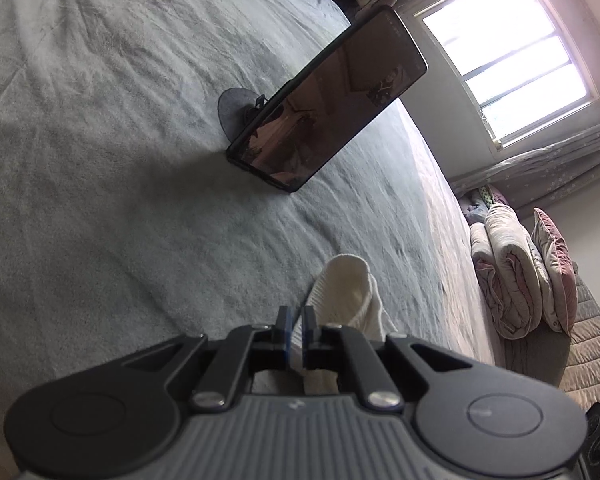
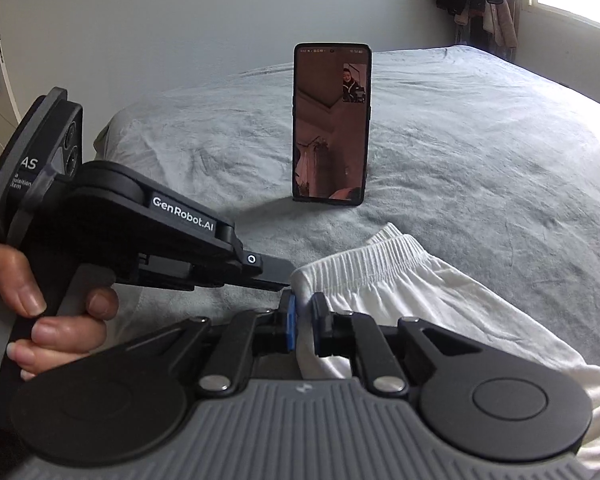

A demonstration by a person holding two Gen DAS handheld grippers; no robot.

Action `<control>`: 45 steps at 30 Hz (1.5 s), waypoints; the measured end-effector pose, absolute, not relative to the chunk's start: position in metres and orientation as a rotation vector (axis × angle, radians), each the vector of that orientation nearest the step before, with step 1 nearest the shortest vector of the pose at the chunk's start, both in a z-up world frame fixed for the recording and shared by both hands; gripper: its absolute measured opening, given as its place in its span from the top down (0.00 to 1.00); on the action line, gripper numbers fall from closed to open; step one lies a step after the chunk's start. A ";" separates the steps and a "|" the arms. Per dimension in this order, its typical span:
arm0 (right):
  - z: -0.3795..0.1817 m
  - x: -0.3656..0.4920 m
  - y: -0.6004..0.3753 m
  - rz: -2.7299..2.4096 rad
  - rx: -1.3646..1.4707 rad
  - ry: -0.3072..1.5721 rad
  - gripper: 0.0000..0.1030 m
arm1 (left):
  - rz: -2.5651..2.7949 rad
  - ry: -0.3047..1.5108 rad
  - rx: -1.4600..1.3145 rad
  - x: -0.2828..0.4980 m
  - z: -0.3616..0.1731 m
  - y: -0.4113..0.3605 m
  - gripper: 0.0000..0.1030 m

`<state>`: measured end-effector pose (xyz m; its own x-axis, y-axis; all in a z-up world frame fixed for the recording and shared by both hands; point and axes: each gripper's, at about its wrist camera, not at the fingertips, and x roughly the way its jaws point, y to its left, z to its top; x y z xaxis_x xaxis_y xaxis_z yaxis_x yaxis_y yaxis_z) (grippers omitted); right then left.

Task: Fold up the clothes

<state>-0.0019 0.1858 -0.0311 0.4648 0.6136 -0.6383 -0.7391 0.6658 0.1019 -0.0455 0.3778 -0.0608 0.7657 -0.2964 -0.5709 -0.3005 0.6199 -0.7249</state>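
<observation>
Grey bed (image 2: 480, 152) carries a phone (image 2: 331, 122) at twelve o'clock and the white shorts (image 2: 440, 312) at five. Both my tongs, left (image 1: 296, 322) and right (image 2: 302, 322), are clamped on the waistband (image 2: 380, 256); uneven pulling could slip it free or topple the phone.

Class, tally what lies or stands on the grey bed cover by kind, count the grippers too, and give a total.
White garment: 1
Phone on a stand: 1
Grippers, left gripper and right gripper, both shut on the garment: 2
Total: 4
</observation>
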 end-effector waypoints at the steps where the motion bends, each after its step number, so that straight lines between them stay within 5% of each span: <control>1: -0.034 -0.002 0.192 0.836 -0.205 0.699 0.89 | -0.004 0.713 -0.925 -0.045 -0.059 0.377 0.97; 9: -0.055 -0.001 0.195 0.830 -0.169 0.742 0.80 | -0.114 0.618 -0.902 -0.042 -0.043 0.365 0.97; 11: -0.049 -0.003 0.182 0.830 -0.139 0.750 0.64 | -0.148 0.618 -0.869 -0.038 -0.042 0.352 0.96; 20: -0.029 0.005 0.071 0.610 0.003 0.753 0.60 | -0.306 0.640 -0.692 -0.016 -0.037 0.286 0.64; 34: -0.053 0.036 -0.122 0.153 0.500 0.771 0.54 | -0.519 0.705 -0.391 0.012 -0.043 0.185 0.62; 45: -0.087 0.075 -0.179 0.146 0.926 0.693 0.54 | -0.532 0.734 -0.132 0.013 -0.060 0.140 0.62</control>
